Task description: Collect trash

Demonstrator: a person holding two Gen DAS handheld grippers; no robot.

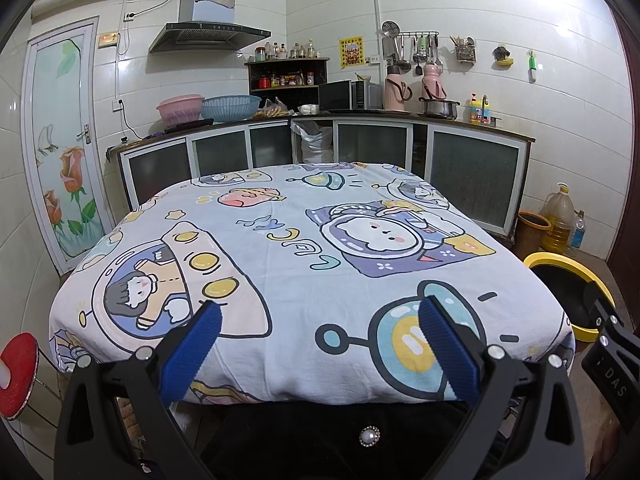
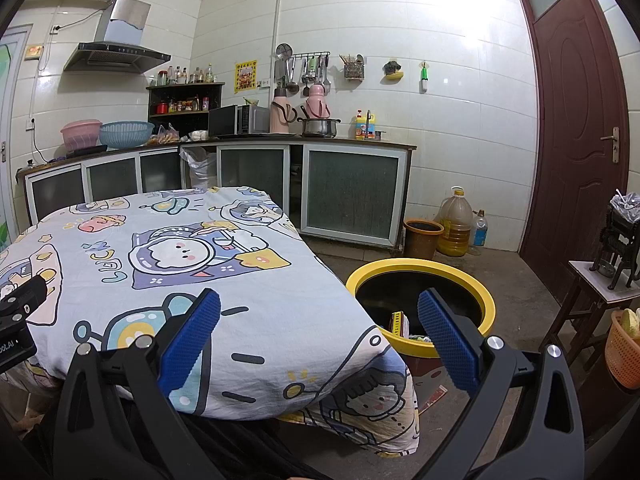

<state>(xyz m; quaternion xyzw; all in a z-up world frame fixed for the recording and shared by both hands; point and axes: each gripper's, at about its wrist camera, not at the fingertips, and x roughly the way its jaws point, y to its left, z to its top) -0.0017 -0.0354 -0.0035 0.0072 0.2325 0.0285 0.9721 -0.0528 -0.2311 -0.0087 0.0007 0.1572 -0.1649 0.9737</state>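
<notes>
A yellow-rimmed black trash bin [image 2: 420, 276] stands on the floor just right of the table; some packaging [image 2: 400, 324] lies inside at its near edge. It also shows in the left wrist view [image 1: 560, 264]. The table wears a cartoon-print cloth [image 1: 304, 256], and I see no loose trash on it. My left gripper [image 1: 320, 312] is open and empty over the table's near edge. My right gripper [image 2: 320, 308] is open and empty over the table's near right corner, its right finger in front of the bin.
Kitchen counters [image 2: 224, 148] with bowls, microwave and pots line the far walls. A brown bucket [image 2: 422, 236] and oil jug [image 2: 454, 224] stand on the floor beyond the bin. A small wooden stand [image 2: 600, 292] and orange basket [image 2: 622, 344] are at right, by a brown door [image 2: 576, 120].
</notes>
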